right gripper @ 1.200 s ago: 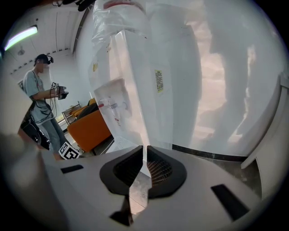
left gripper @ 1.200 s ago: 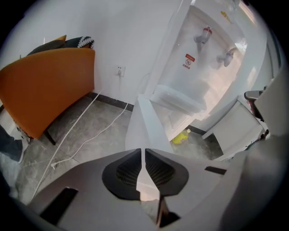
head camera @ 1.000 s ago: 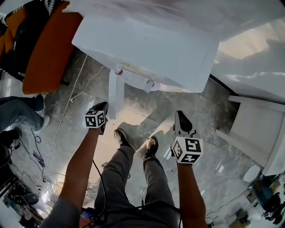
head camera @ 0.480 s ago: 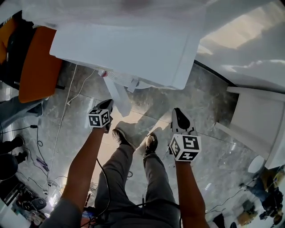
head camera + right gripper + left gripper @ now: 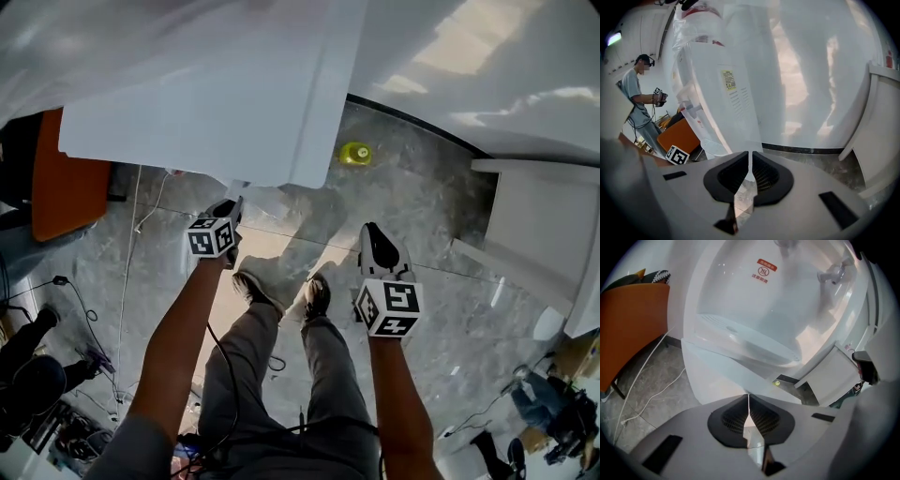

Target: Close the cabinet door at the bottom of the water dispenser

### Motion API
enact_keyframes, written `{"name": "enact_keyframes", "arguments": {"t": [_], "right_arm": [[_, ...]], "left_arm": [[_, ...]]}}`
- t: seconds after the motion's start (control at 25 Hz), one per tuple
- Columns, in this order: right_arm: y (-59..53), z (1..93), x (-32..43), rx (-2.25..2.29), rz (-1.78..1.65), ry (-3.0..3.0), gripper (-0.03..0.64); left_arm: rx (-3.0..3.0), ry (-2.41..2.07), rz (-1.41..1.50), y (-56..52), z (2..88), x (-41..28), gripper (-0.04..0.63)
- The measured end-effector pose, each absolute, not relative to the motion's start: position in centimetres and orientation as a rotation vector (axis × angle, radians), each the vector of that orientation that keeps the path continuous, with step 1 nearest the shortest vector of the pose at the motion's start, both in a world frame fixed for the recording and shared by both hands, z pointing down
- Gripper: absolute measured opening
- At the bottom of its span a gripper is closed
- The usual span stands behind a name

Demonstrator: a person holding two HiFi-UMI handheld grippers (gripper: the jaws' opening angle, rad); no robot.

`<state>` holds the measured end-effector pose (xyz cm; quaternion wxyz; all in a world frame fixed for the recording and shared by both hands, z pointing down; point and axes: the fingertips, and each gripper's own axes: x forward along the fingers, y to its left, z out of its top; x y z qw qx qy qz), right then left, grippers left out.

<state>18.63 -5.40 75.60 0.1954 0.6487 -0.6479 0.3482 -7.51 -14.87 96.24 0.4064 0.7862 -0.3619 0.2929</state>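
The closing push seems nearly done: the left gripper (image 5: 229,208), fingers pressed together on nothing, hangs just beside the cabinet door (image 5: 262,199), which lies at 12 o'clock under the water dispenser (image 5: 206,112). The right gripper (image 5: 373,234), at 3 o'clock, is likewise closed and empty. The next move is probably to press the door flush.

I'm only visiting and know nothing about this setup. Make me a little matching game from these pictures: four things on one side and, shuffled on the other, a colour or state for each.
Things:
1. chair
2. small object on the floor
3. water dispenser
4. left gripper

Colour or state:
A. shut, holding nothing
B. white
C. orange
D. yellow-green

Right pairs: 1-C, 2-D, 3-B, 4-A.
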Motion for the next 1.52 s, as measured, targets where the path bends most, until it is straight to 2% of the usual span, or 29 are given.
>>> {"name": "enact_keyframes", "arguments": {"t": [0.56,1.04,1.28,1.52], "right_arm": [[-5.7,76.2,20.3,1.871,0.986,-1.787,0.031],[-5.8,74.9,20.5,1.854,0.981,-1.803,0.031],[-7.4,70.6,19.3,1.845,0.944,-1.858,0.031],[-8.1,65.2,18.3,1.826,0.888,-1.920,0.031]], "left_arm": [[2.061,-0.928,0.652,-19.7,95.8,-2.5,0.020],[2.019,-0.946,0.664,-17.5,94.8,-3.5,0.020],[1.961,-1.009,0.670,-15.3,90.9,-7.0,0.021],[2.002,-1.067,0.628,-14.6,83.4,-9.1,0.020]]}}
